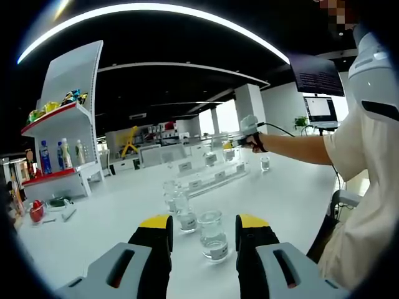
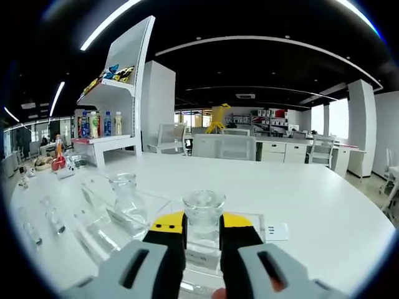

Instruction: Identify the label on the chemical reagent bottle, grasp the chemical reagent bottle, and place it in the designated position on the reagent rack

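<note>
Found the right gripper (image 2: pixel 204 228) closed snugly on a clear glass reagent bottle (image 2: pixel 204 215), jaws pressed to either side of its body just under the neck, so judged the grasp done. Held that bottle low over the transparent reagent rack (image 2: pixel 93 208), near a small white slot tag (image 2: pixel 274 232) on the rack's front; could not read the tag or any label on the bottle, so could not confirm the match. Could not tell whether the bottle's base touched the rack or hung just above it. Counted one racked bottle (image 2: pixel 128 198) apparently standing in a place to the left of the held one, taken as one placement finished. Kept the left gripper (image 1: pixel 204 223) wide open and empty, low above the white table (image 1: pixel 293 199), with the nearest loose bottle (image 1: pixel 212 235) standing on the table between and just ahead of its yellow tips, untouched. Noted more waiting beyond it: a second loose bottle (image 1: pixel 186 217), a third loose bottle (image 1: pixel 171 189) behind that, and a far bottle (image 1: pixel 265 163) beside the rack's end. Reckoned the job early to midway: one bottle seated, one in hand to be set down and let go, at least four left to read, pick up and rack.
</note>
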### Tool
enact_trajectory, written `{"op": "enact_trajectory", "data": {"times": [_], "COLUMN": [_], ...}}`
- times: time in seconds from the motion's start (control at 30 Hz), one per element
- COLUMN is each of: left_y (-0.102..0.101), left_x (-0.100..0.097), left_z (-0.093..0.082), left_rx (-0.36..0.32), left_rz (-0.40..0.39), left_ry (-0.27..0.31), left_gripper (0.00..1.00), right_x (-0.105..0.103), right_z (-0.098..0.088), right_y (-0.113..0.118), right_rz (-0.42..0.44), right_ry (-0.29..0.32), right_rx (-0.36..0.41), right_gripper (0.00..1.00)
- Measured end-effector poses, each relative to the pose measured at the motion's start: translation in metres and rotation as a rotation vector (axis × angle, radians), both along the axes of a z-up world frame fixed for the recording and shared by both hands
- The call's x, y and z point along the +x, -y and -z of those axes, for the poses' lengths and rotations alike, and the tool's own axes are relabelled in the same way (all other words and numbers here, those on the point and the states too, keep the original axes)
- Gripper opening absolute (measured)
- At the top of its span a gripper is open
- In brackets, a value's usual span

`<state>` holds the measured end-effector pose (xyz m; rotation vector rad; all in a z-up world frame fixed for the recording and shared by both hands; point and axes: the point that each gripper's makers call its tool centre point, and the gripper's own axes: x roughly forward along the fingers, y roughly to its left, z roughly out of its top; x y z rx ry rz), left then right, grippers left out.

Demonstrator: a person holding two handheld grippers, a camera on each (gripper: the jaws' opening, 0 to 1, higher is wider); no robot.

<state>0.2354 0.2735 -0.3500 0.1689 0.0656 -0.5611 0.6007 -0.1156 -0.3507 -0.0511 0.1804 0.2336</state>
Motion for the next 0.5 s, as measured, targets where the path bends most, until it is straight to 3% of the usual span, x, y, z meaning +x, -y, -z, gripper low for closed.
{"op": "enact_trajectory", "data": {"times": [0.5], "left_y": [0.0003], "left_x": [-0.0013], "left_z": [-0.0008], "left_rx": [0.002], "left_rz": [0.001], "left_ry": [0.004], "left_gripper": [0.4], "right_x": [-0.0065], "right_z": [-0.001], "right_y": [0.0001], "right_rz": [0.008], "right_ry": [0.022], "right_rx": [-0.009], "right_gripper": [0.24]}}
